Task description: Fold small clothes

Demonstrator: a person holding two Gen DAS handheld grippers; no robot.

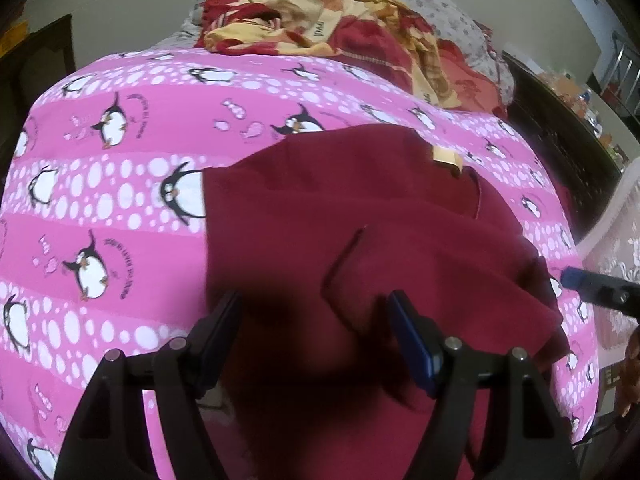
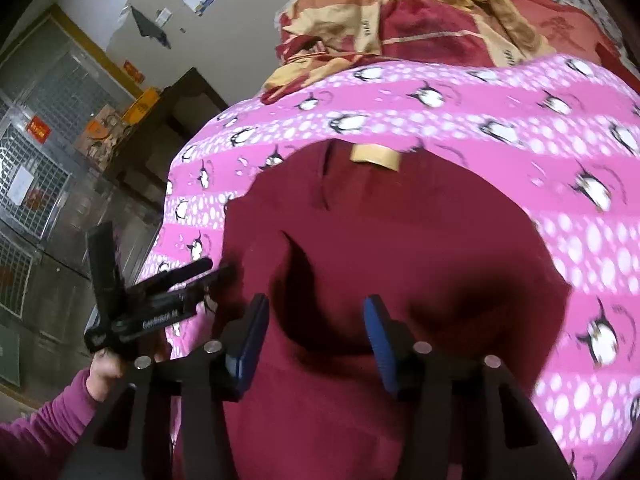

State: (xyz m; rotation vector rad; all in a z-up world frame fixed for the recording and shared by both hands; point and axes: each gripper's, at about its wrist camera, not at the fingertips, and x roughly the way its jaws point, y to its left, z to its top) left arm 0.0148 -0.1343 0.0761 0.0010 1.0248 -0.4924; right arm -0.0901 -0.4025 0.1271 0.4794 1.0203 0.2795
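A maroon garment (image 1: 360,240) lies spread on the pink penguin-print bedcover (image 1: 120,184), filling the centre and lower middle of both views, its tan neck label (image 2: 374,157) toward the top. The left gripper (image 1: 316,320) hangs over the cloth at the bottom of its frame, jaws spread, nothing pinched. The right gripper (image 2: 316,328) hangs likewise, jaws apart above a fold, clear of the fabric. A red and yellow blanket (image 1: 320,12) sits bunched at the top
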